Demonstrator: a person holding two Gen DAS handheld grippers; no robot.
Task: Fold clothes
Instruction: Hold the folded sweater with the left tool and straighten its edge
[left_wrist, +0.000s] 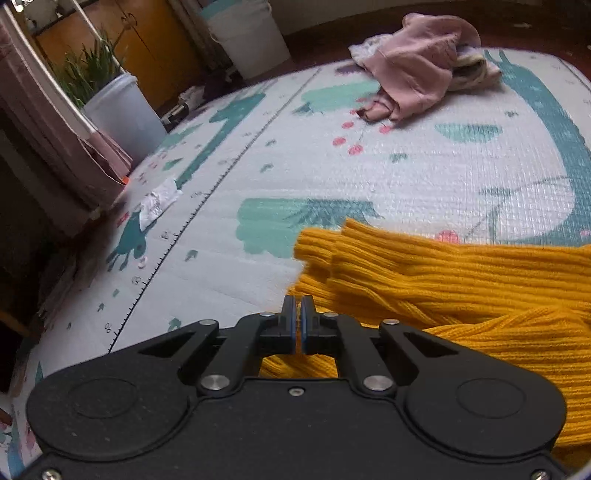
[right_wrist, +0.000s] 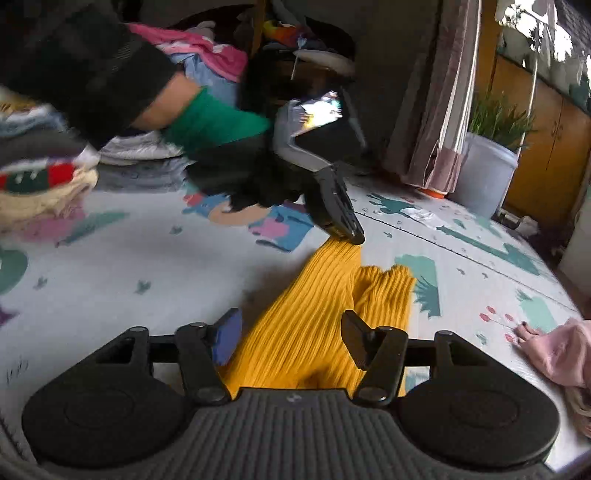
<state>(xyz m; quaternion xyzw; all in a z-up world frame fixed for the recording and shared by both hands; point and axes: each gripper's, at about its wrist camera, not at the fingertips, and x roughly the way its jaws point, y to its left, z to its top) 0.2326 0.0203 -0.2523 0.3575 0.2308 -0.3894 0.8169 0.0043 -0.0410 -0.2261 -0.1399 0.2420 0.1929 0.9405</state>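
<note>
A patterned play mat (left_wrist: 369, 177) fills mid-frame. At upper left stand a white bucket (left_wrist: 122, 107) of green plants (left_wrist: 86, 70), a curtain (left_wrist: 55, 147) and wooden cabinets (left_wrist: 147, 40).

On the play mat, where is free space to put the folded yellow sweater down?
Bare play mat lies between the yellow sweater and the pink garment. More lies left of the sweater in the right wrist view, before the clothes pile. Crowded: that pile's corner and the plant bucket edge.
</note>
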